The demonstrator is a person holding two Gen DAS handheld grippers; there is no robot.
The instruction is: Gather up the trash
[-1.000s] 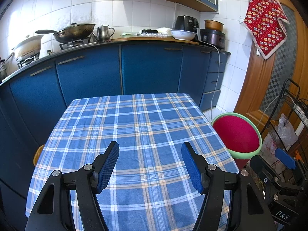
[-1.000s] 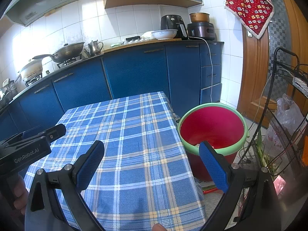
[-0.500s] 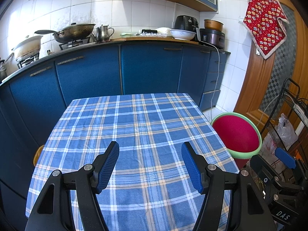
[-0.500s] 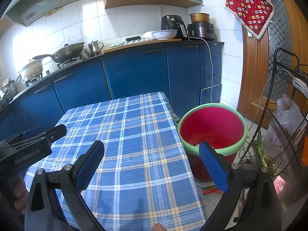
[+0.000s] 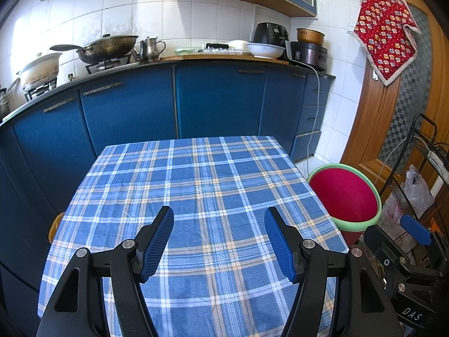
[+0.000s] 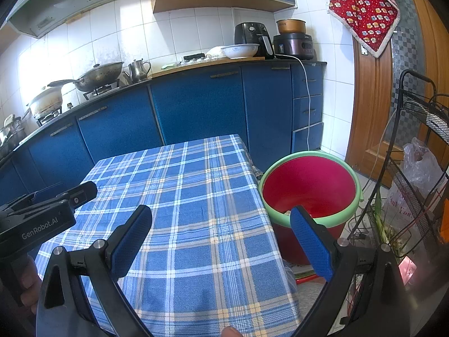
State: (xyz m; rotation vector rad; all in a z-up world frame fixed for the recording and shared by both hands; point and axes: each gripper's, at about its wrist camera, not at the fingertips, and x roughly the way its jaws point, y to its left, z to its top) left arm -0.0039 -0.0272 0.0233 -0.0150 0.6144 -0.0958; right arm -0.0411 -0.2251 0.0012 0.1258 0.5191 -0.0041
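A red bucket with a green rim [image 5: 343,193] stands on the floor right of the table; it also shows in the right wrist view [image 6: 308,185], with some light scraps at its bottom. The table wears a blue plaid cloth [image 5: 196,185], also in the right wrist view [image 6: 190,196], and I see no trash on it. My left gripper [image 5: 219,241] is open and empty over the near part of the cloth. My right gripper [image 6: 221,238] is open and empty over the table's right edge, its right finger in front of the bucket.
Blue kitchen cabinets [image 5: 219,104] run behind the table, with a wok [image 5: 106,46], a kettle, a bowl and cookers on the counter. A black wire rack with plastic bags [image 6: 415,174] stands at the right by a wooden door [image 5: 393,118].
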